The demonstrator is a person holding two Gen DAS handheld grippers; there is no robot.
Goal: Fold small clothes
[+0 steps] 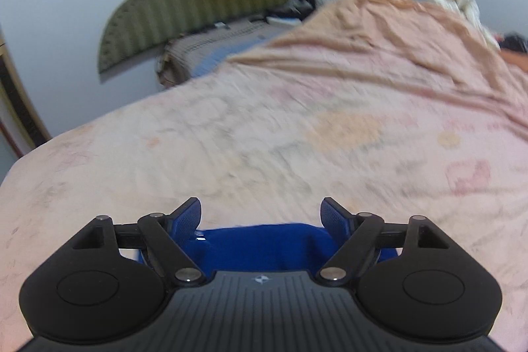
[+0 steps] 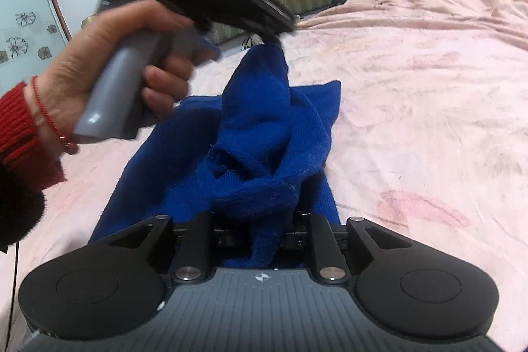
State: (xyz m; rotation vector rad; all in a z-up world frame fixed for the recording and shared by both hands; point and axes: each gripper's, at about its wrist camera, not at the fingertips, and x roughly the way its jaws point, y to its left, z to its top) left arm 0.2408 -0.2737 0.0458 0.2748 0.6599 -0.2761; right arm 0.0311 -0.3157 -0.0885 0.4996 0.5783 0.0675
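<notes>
Left black two-finger gripper (image 1: 260,215): jaws spread wide, blue-padded fingertips (image 1: 188,216) well apart, nothing pinched between them. Left hand (image 2: 109,68), red knit cuff at wrist, wraps grey handle at 10 o'clock in right wrist view. Right black two-finger gripper (image 2: 260,220): jaws closed, clamping blue knit fabric (image 2: 264,137).
</notes>
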